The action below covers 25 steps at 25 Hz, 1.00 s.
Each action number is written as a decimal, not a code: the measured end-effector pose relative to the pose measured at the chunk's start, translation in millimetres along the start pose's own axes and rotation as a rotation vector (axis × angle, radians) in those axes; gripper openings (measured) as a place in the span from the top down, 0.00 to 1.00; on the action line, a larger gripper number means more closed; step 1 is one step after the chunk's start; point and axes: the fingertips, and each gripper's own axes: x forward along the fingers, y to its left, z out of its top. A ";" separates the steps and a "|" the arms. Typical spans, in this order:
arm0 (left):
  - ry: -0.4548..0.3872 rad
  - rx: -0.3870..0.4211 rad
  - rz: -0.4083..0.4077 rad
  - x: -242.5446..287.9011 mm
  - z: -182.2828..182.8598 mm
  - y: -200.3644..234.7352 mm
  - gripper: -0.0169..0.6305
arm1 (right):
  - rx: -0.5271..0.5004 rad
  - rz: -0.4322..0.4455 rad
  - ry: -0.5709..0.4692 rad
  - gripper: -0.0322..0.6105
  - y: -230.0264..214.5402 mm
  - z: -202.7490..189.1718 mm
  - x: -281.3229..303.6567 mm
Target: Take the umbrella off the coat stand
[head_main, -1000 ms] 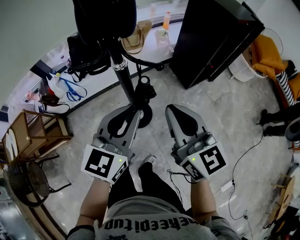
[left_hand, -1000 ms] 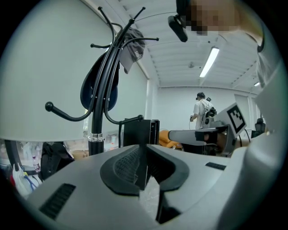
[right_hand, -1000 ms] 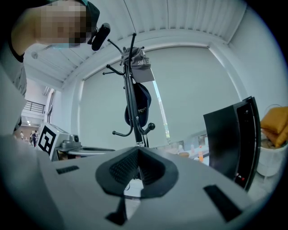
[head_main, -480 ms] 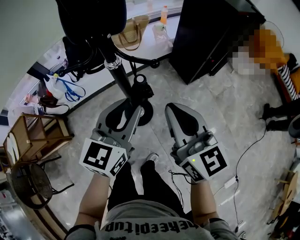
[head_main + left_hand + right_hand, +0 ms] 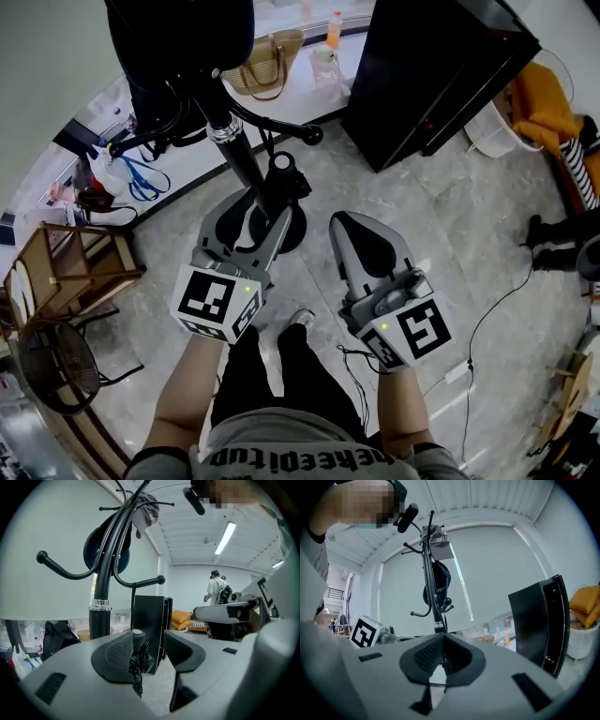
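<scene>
Left claw has just spread open around the umbrella.

Left gripper: smooth light-grey shell with two broad, rounded jaws.
Right gripper: the same light-grey shell, with darker metal parts showing near the back.
Pads: black, finely ribbed rubber lining the inside of each jaw.
Marker cubes: white faces with bold black square patterns, one at the back of each gripper.
Lights: a small green dot lit on each cube.
T-shirt: grey, with black block lettering across the chest and short sleeves.
Trousers: black.
Shoe: pale, only the toe showing.
</scene>
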 end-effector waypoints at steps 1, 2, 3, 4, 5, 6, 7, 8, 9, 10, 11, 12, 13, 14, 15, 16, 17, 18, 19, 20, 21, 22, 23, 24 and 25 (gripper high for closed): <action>-0.001 0.003 0.003 2.7 -0.7 1.5 0.66 | 0.000 -0.001 0.003 0.93 -1.2 -1.1 0.2; 0.000 0.002 0.006 5.4 -1.7 3.0 0.65 | 0.001 -0.002 0.004 0.93 -2.3 -1.9 0.4; 0.004 -0.002 0.008 8.2 -3.0 4.5 0.65 | 0.004 -0.003 0.004 0.93 -3.3 -2.6 0.5; 0.008 -0.008 0.009 11.0 -4.5 5.9 0.64 | 0.006 -0.004 0.005 0.93 -4.3 -3.3 0.6; 0.013 -0.016 0.008 13.7 -5.8 7.1 0.64 | 0.008 -0.005 0.005 0.93 -5.3 -3.9 0.5; 0.016 -0.025 0.006 16.1 -7.0 8.0 0.63 | 0.009 -0.006 0.006 0.93 -6.1 -4.6 0.3; 0.018 -0.033 0.005 18.4 -8.2 8.8 0.62 | 0.010 -0.007 0.007 0.93 -6.9 -5.4 0.0; 0.021 -0.039 0.005 20.7 -9.6 9.7 0.61 | 0.010 -0.007 0.010 0.93 -7.6 -6.3 -0.3; 0.025 -0.043 0.006 23.0 -11.1 10.8 0.61 | 0.011 -0.008 0.012 0.93 -8.3 -7.1 -0.4; 0.029 -0.046 0.007 25.4 -12.5 12.1 0.60 | 0.013 -0.008 0.011 0.93 -8.9 -7.6 -0.2; 0.033 -0.046 0.008 27.8 -13.7 13.3 0.60 | 0.018 -0.007 0.008 0.93 -9.2 -7.4 0.2; 0.037 -0.044 0.008 30.0 -14.5 14.5 0.59 | 0.024 -0.006 0.002 0.93 -9.3 -6.7 0.6; 0.040 -0.041 0.009 32.3 -15.2 15.4 0.59 | 0.029 -0.007 -0.001 0.93 -9.7 -6.4 0.6; 0.043 -0.038 0.010 34.7 -15.9 16.0 0.58 | 0.028 -0.011 0.003 0.93 -10.9 -7.4 0.1; 0.046 -0.035 0.010 37.4 -16.6 16.3 0.58 | 0.025 -0.016 0.008 0.93 -12.5 -8.9 -0.8; 0.049 -0.033 0.010 40.0 -17.4 16.4 0.57 | 0.024 -0.020 0.012 0.93 -13.9 -10.2 -1.5; 0.051 -0.032 0.012 42.5 -18.1 16.4 0.57 | 0.024 -0.023 0.014 0.93 -15.1 -11.0 -2.2; 0.052 -0.032 0.015 44.8 -18.8 16.5 0.57 | 0.024 -0.025 0.015 0.93 -16.3 -11.7 -2.8; 0.051 -0.033 0.018 46.9 -19.4 16.6 0.56 | 0.025 -0.027 0.017 0.93 -17.6 -12.3 -3.5; 0.051 -0.035 0.021 48.9 -20.0 16.8 0.56 | 0.025 -0.029 0.019 0.93 -19.1 -12.9 -4.0; 0.051 -0.037 0.023 51.0 -20.8 17.2 0.56 | 0.027 -0.032 0.020 0.93 -20.7 -13.5 -4.3; 0.051 -0.038 0.024 53.0 -21.7 17.6 0.56 | 0.029 -0.035 0.021 0.93 -22.5 -13.9 -4.6; 0.053 -0.039 0.025 54.9 -22.5 17.9 0.56 | 0.031 -0.038 0.021 0.93 -24.4 -14.1 -4.9; 0.053 -0.038 0.027 56.7 -23.0 18.0 0.55 | 0.033 -0.041 0.021 0.93 -26.2 -14.3 -5.2; 0.054 -0.037 0.029 58.4 -23.3 18.1 0.55 | 0.034 -0.043 0.021 0.93 -28.0 -14.6 -5.6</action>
